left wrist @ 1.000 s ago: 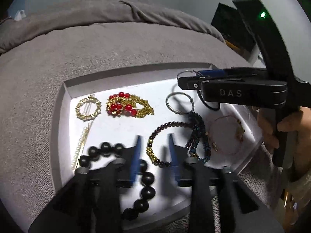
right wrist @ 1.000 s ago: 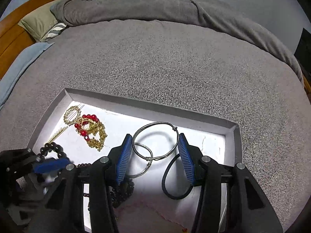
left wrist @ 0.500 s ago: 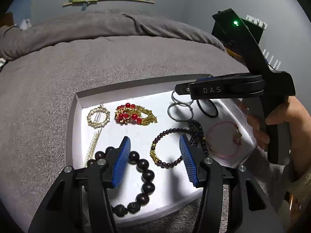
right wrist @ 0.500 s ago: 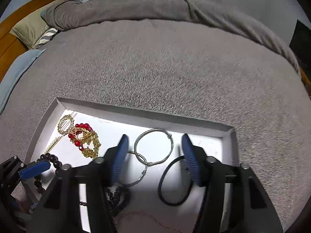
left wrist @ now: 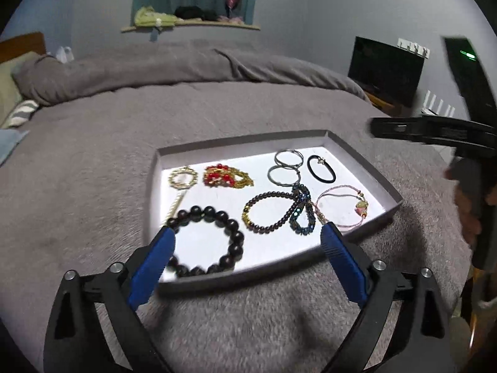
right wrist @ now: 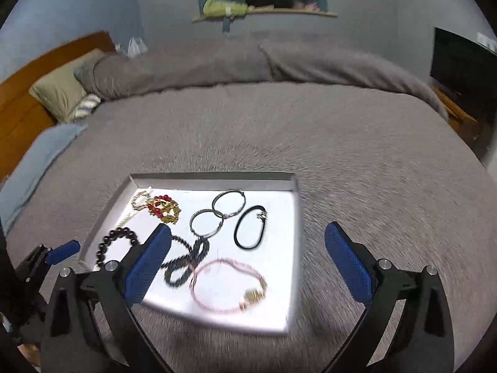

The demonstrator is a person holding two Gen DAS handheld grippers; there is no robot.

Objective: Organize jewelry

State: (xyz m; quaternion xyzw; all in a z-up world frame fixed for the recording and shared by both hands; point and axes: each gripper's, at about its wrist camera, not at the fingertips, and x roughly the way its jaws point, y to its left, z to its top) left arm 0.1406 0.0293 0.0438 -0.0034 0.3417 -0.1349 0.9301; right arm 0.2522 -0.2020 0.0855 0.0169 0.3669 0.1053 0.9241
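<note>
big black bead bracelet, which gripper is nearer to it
Left. The left gripper hovers open right at the big black bead bracelet; the right gripper is open across the tray, by the pink bracelet.

Right gripper [right wrist: 248, 245] jaws wide apart above jewelry tray [right wrist: 293, 248], grey bed [right wrist: 341, 143]

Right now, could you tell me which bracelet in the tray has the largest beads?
The black bracelet at the tray's near-left corner; its round beads dwarf the others'.
</note>
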